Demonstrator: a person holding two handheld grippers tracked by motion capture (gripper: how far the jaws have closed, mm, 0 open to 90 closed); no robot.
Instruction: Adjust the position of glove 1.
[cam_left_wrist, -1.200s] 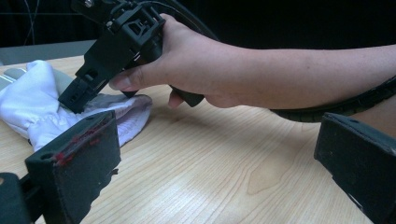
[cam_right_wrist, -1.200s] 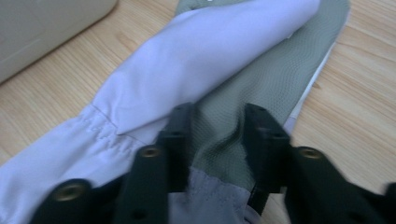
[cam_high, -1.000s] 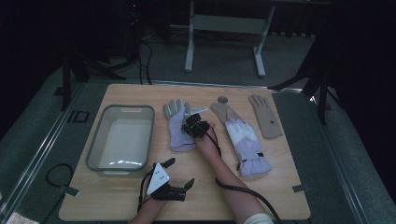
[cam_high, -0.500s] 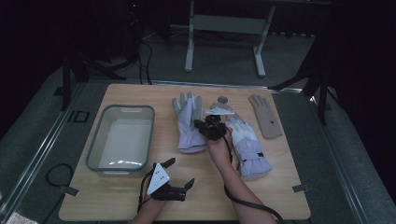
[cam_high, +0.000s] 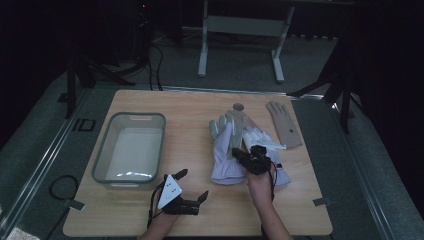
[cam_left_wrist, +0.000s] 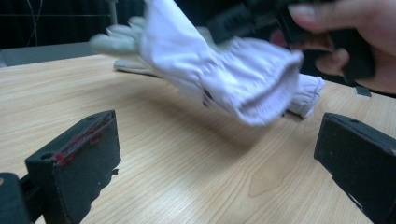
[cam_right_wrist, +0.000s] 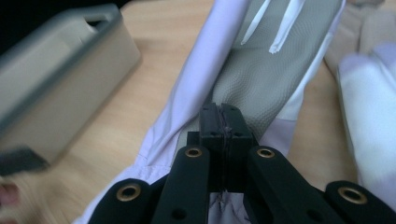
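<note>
Right tool (cam_high: 239, 154), jaws pinching the lavender glove (cam_high: 225, 160) at frame centre; a thin fabric pinch may slip, dropping it. Left tool (cam_high: 192, 185) rests spread.

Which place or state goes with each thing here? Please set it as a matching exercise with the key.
Things:
1. white glove
2. tan glove
3. grey bin
4. left gripper

Places or states:
a. lying flat at the far right of the table
b. jaws open, holding nothing, at the near edge
c. pinched in the shut right gripper
d. on the table's left side

Pairs: 1-c, 2-a, 3-d, 4-b
</note>
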